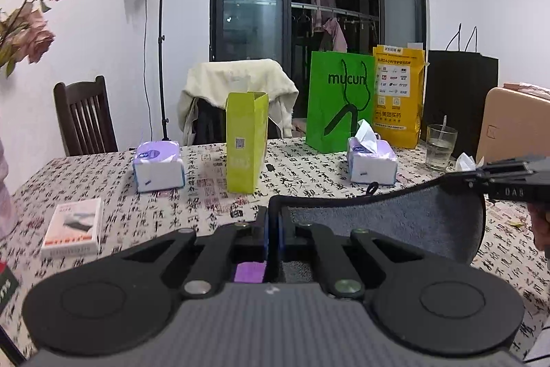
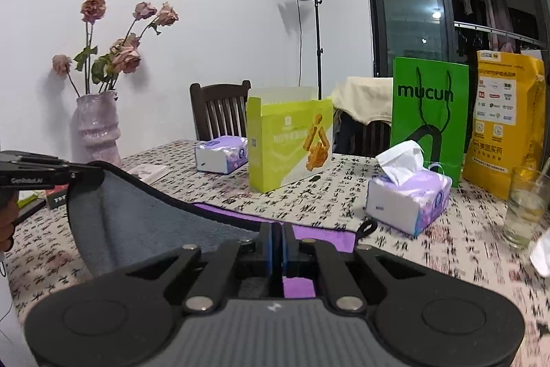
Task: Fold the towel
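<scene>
The towel (image 1: 395, 226) is grey on one face, purple on the other, with a black hem. It hangs lifted between both grippers above the table. My left gripper (image 1: 273, 222) is shut on one corner of its hem. My right gripper (image 2: 277, 239) is shut on the opposite corner; it also shows in the left wrist view (image 1: 481, 176) at the right. The left gripper shows in the right wrist view (image 2: 89, 176) at the left. The towel (image 2: 144, 222) sags between them, and its purple part (image 2: 309, 233) lies on the tablecloth.
The table (image 1: 213, 195) has a calligraphy-print cloth. On it stand two tissue packs (image 1: 158, 165) (image 1: 373, 160), a lime box (image 1: 245, 143), a green bag (image 1: 338, 102), a yellow bag (image 1: 398, 95), a glass (image 1: 440, 147), a small white box (image 1: 74, 226) and a vase (image 2: 98, 129).
</scene>
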`<control>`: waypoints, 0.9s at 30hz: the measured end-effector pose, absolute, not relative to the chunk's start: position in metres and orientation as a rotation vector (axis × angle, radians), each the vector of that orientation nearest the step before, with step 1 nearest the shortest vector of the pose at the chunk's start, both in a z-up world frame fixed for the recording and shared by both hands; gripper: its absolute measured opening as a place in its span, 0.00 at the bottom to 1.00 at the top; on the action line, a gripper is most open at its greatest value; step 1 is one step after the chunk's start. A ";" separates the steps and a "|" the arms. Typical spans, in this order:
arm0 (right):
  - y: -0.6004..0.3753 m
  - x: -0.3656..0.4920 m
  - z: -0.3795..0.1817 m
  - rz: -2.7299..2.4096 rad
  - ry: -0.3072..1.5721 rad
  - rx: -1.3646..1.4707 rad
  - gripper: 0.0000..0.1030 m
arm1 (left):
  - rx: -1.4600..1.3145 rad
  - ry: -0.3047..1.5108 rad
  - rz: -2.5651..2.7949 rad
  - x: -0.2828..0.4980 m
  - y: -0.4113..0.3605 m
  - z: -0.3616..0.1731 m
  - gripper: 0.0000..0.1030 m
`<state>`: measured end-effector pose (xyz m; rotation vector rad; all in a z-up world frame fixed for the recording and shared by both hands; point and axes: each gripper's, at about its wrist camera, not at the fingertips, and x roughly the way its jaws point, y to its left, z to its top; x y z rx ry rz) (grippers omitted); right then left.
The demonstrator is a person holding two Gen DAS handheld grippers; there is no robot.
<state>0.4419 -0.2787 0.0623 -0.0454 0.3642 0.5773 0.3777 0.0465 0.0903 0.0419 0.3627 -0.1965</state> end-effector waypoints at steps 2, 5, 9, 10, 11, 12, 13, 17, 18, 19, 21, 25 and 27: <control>-0.281 0.460 0.068 0.576 0.384 -0.030 0.05 | 0.033 0.389 -0.197 0.395 0.050 0.093 0.06; -0.282 0.488 0.072 0.570 0.425 0.003 0.05 | 0.004 0.447 -0.198 0.426 0.056 0.096 0.06; -0.273 0.530 0.070 0.571 0.482 0.005 0.05 | -0.051 0.533 -0.208 0.474 0.066 0.089 0.06; -0.270 0.541 0.067 0.567 0.498 0.003 0.05 | -0.062 0.552 -0.203 0.487 0.068 0.085 0.06; -0.268 0.553 0.063 0.562 0.521 0.011 0.05 | -0.063 0.564 -0.196 0.497 0.070 0.082 0.06; -0.267 0.562 0.059 0.560 0.539 0.021 0.05 | -0.067 0.580 -0.189 0.507 0.071 0.078 0.06; -0.264 0.576 0.053 0.554 0.563 0.026 0.05 | -0.071 0.593 -0.180 0.517 0.073 0.073 0.06; -0.254 0.612 0.031 0.527 0.631 0.031 0.05 | -0.087 0.649 -0.160 0.550 0.079 0.051 0.06; -0.252 0.618 0.026 0.521 0.642 0.028 0.05 | -0.093 0.671 -0.162 0.557 0.081 0.045 0.06; -0.249 0.625 0.021 0.516 0.657 0.027 0.05 | -0.095 0.691 -0.155 0.563 0.082 0.038 0.06; -0.245 0.633 0.012 0.507 0.680 0.023 0.05 | -0.090 0.719 -0.151 0.571 0.083 0.025 0.06; -0.237 0.641 -0.003 0.491 0.716 -0.007 0.06 | -0.076 0.750 -0.146 0.576 0.085 0.009 0.07; -0.234 0.641 -0.007 0.490 0.703 -0.032 0.07 | -0.074 0.746 -0.151 0.575 0.085 0.008 0.08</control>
